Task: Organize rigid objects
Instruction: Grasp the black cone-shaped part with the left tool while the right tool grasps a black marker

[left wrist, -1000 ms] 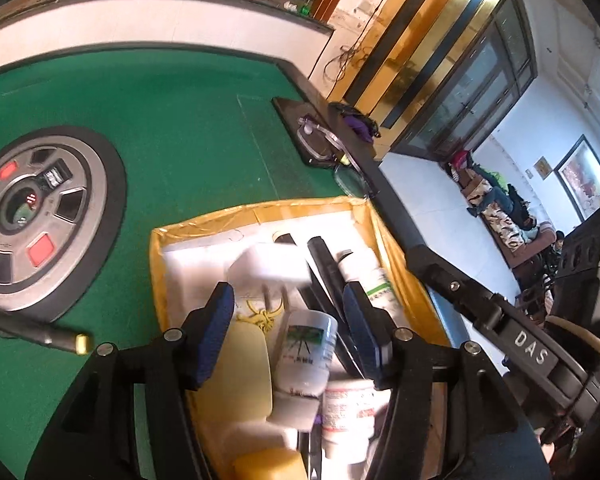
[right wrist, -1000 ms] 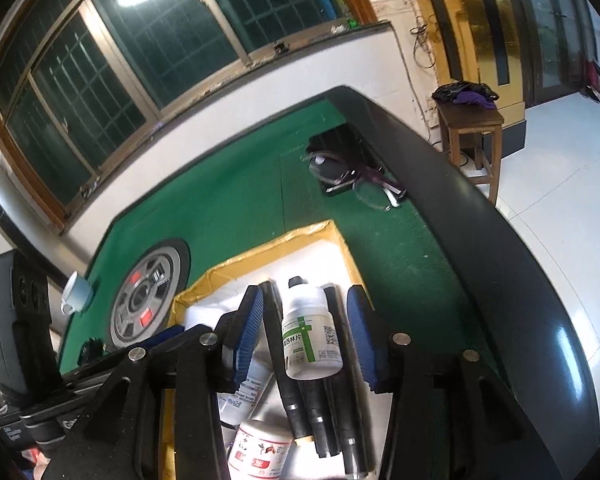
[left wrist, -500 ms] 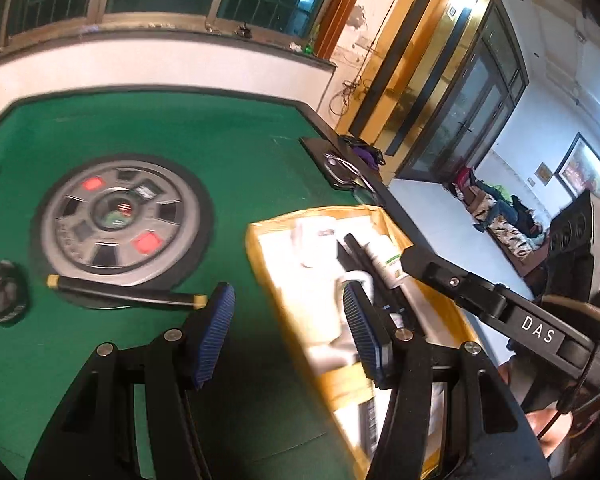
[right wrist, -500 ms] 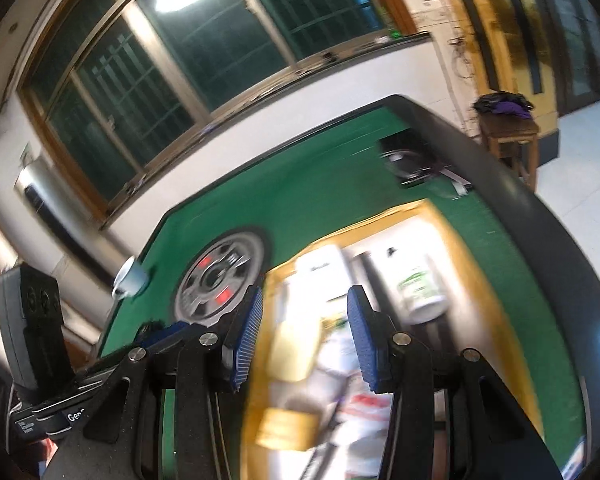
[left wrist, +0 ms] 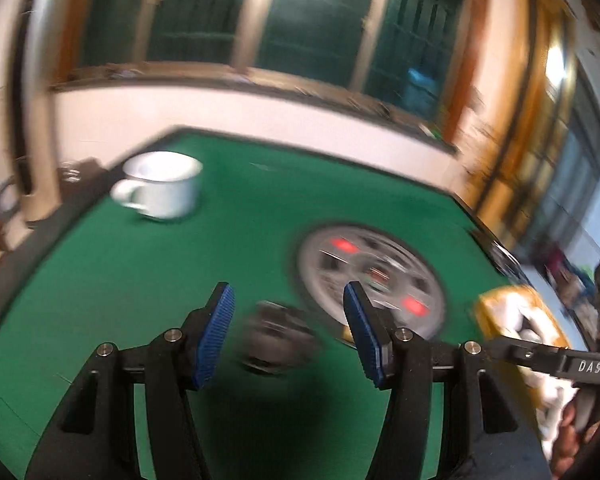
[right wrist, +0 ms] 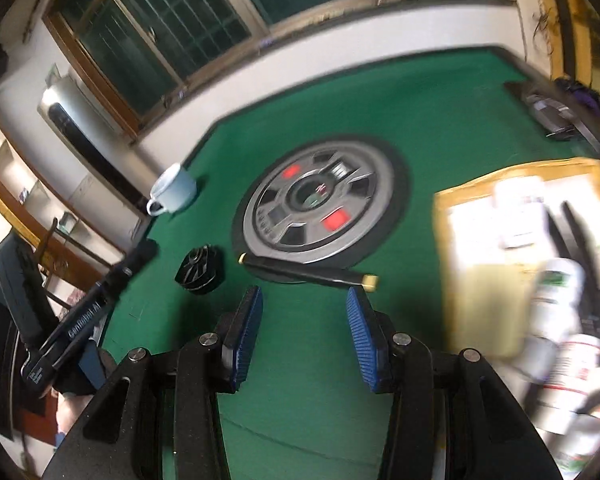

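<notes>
Left gripper: jaws apart, nothing pressed between the blue pads; it hangs over the green felt, and its long body shows at the left edge of the right wrist view.
Black disc: a round ribbed thing lying on the felt; in the left wrist view it is blurred and sits between the left gripper's fingers, clear of both pads; in the right wrist view it lies left of the rod, near the left gripper's tip.
Right gripper: jaws apart and empty, above bare felt near the rod; its arm marked DAS enters the left wrist view from the right.
Rod: black with gold ends, lying flat, its middle across the near edge of the round panel.
Round panel: grey hub with red buttons, set in the table's centre.
Box: yellow-rimmed, at the right of the table, holding white bottles and dark rods; contents blurred.
Mug: white, upright, at the far left of the table, handle toward the left edge.
Table: green felt with a dark rim.
Hand: a person's fingers show at the lower right of the left wrist view, by the right gripper's handle.
</notes>
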A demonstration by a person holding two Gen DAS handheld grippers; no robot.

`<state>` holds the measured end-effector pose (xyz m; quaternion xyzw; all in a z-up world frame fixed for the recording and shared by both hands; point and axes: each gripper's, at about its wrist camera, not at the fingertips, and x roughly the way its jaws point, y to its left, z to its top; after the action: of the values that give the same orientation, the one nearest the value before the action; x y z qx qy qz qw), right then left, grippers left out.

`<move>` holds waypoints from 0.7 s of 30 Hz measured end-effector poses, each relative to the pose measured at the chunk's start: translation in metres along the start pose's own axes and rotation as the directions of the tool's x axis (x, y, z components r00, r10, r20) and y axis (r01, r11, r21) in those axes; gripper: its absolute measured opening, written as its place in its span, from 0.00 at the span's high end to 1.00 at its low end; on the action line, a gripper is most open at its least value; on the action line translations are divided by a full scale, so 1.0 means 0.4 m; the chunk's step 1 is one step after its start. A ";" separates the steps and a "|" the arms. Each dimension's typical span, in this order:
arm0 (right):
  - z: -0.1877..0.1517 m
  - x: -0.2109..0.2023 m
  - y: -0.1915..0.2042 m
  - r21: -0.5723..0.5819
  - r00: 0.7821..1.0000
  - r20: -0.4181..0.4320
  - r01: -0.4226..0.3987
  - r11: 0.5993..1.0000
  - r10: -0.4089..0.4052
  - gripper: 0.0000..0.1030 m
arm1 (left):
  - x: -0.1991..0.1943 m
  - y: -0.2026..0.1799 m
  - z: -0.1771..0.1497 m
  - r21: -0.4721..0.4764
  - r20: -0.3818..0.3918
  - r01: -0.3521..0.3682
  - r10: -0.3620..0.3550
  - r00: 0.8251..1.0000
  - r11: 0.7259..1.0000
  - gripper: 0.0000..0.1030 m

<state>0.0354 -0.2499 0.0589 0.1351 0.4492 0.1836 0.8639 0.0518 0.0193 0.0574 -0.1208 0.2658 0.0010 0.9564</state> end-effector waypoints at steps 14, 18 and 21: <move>0.040 0.162 -0.028 0.076 0.991 -0.103 0.092 0.993 -0.084 0.62 | 0.065 0.077 0.000 -0.063 -0.123 -0.006 -0.002 0.992 0.998 0.46; -0.012 0.158 0.032 0.055 0.980 -0.182 -0.073 0.996 0.082 0.62 | 0.064 0.095 0.001 -0.100 -0.128 -0.018 0.006 0.992 0.995 0.46; -0.027 0.151 0.079 -0.033 0.987 -0.156 -0.047 0.998 0.041 0.62 | 0.068 0.104 -0.001 -0.118 -0.138 -0.024 0.007 0.990 0.993 0.46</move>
<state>0.0525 -0.1943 0.0215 0.1146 0.5085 0.2206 0.8244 0.0722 0.0579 0.0337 -0.1754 0.3312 0.0160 0.9270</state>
